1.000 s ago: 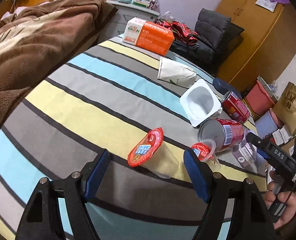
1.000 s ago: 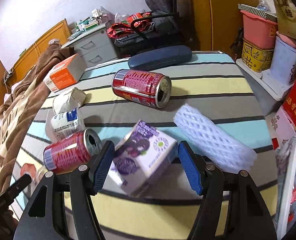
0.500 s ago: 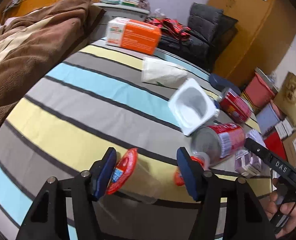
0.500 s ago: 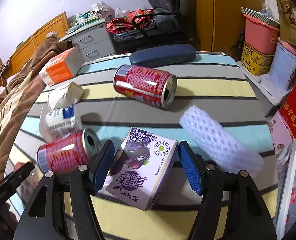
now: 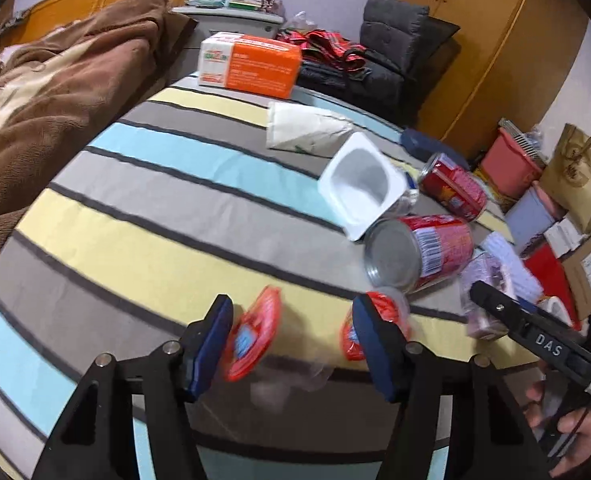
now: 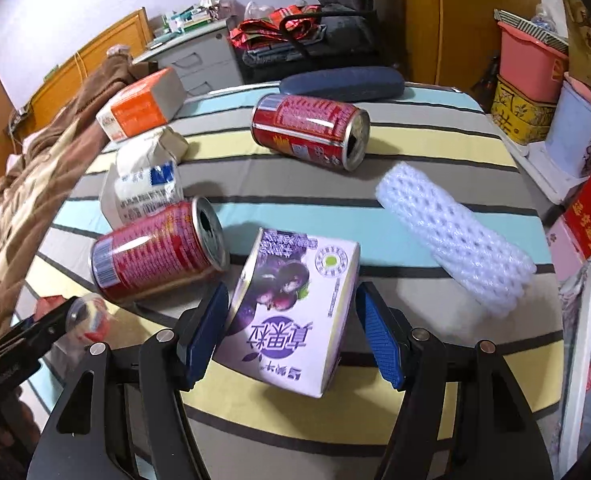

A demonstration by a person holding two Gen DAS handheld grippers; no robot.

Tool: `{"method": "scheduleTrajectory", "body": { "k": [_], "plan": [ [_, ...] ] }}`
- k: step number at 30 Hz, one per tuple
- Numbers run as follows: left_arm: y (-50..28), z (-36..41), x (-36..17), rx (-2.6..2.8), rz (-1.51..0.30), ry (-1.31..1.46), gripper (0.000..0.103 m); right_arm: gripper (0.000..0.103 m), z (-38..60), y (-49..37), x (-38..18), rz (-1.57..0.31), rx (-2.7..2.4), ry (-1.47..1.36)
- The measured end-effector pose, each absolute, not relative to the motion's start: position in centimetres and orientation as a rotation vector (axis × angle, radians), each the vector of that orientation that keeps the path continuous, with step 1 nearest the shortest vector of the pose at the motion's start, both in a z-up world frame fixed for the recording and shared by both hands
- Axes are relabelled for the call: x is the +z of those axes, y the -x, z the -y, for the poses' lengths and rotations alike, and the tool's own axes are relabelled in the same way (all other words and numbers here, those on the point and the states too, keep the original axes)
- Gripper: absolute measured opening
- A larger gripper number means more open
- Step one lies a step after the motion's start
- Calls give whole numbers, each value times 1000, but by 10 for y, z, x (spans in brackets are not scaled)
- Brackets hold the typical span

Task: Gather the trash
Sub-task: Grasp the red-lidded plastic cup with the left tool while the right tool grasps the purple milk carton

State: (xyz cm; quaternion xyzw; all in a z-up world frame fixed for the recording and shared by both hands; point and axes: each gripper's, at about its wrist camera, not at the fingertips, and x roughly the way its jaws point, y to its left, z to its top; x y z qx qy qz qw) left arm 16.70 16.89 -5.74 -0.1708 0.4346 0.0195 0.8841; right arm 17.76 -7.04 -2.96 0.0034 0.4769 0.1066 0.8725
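Observation:
My left gripper (image 5: 293,340) is open around a clear jelly cup with a red lid (image 5: 255,340) lying on the striped table; a second red-lidded cup (image 5: 375,320) lies at the right finger. My right gripper (image 6: 291,332) is open around a purple drink carton (image 6: 291,312); whether the pads touch it I cannot tell. Two red cans (image 6: 155,252) (image 6: 311,130), a white yogurt tub (image 5: 363,188), a white foam net sleeve (image 6: 455,236) and a white paper pack (image 6: 147,176) lie around.
An orange-and-white box (image 5: 251,64) and a dark blue case (image 6: 341,82) sit at the table's far side. A brown blanket (image 5: 35,100) lies left. Bins and boxes (image 6: 531,64) stand to the right off the table edge.
My left gripper has moved forward so the red-lidded cup now lies between its fingers. My right gripper has advanced around the purple carton, which has shifted upright in view.

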Motion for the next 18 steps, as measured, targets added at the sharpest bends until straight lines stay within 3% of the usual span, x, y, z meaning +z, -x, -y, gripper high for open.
{"method": "scheduleTrajectory", "body": {
  "k": [8,9,14,18],
  "plan": [
    [-161,-174,-58,51,-908,381,64,67,76,-170,-27,-967,191,40],
    [-161,-174,-58,50,-907,386,64,58,76,-169,-27,-961,188,42],
    [-155,-180,-57,57,-889,424,50,57,80,-166,-27,-946,190,25],
    [-156,-181,-57,49,-885,440,48,56,81,-164,-28,-938,185,19]
  ]
}}
